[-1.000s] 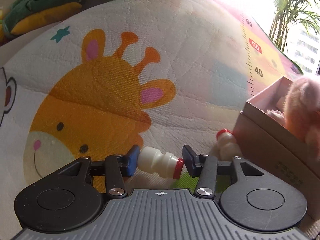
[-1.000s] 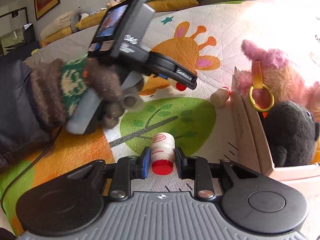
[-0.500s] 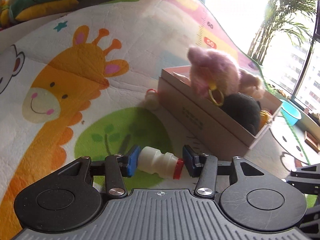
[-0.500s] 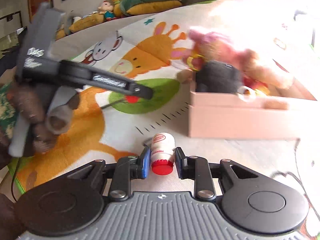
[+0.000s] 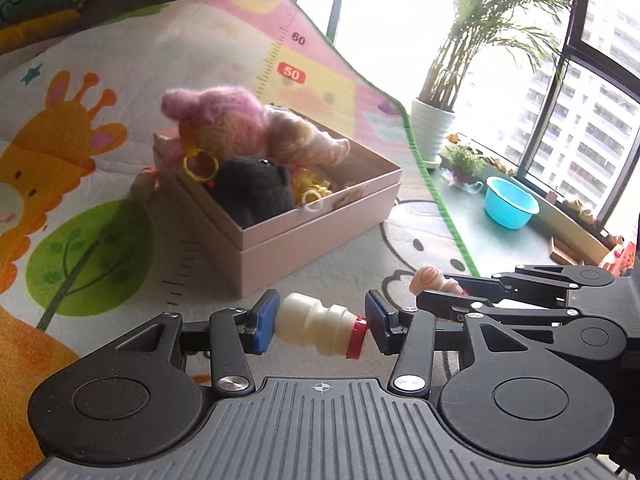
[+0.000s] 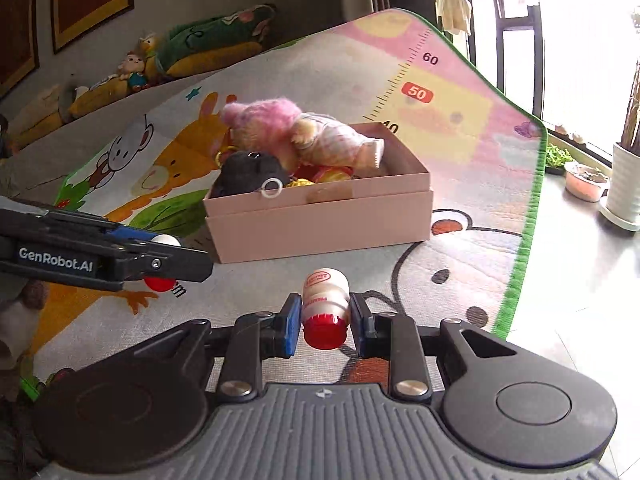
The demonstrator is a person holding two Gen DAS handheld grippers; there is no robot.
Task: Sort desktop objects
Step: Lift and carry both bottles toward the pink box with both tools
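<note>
My left gripper (image 5: 318, 330) is shut end to end on a small white drink bottle (image 5: 316, 328) with a red cap, lying crosswise between the pads. My right gripper (image 6: 325, 318) is shut on a second such bottle (image 6: 325, 304), red cap toward the camera. Both hang above the play mat, in front of a pink cardboard box (image 5: 320, 232) (image 6: 320, 220) filled with a pink plush (image 5: 224, 116) (image 6: 276, 120) and a black plush (image 5: 252, 188) (image 6: 248, 172). A third bottle (image 5: 142, 184) lies on the mat against the box's far left side. The right gripper (image 5: 452, 292) shows at the right of the left wrist view.
The cartoon play mat (image 6: 460, 148) ends in a green edge at the right, with bare floor beyond. By the window stand a potted palm (image 5: 434, 128) and a blue basin (image 5: 510, 202). Cushions and toys (image 6: 132, 68) line the wall behind the mat.
Both grippers have swung to the right across the mat with their bottles still held. The box went from the right edge of both views to the centre, and the window came into sight.
</note>
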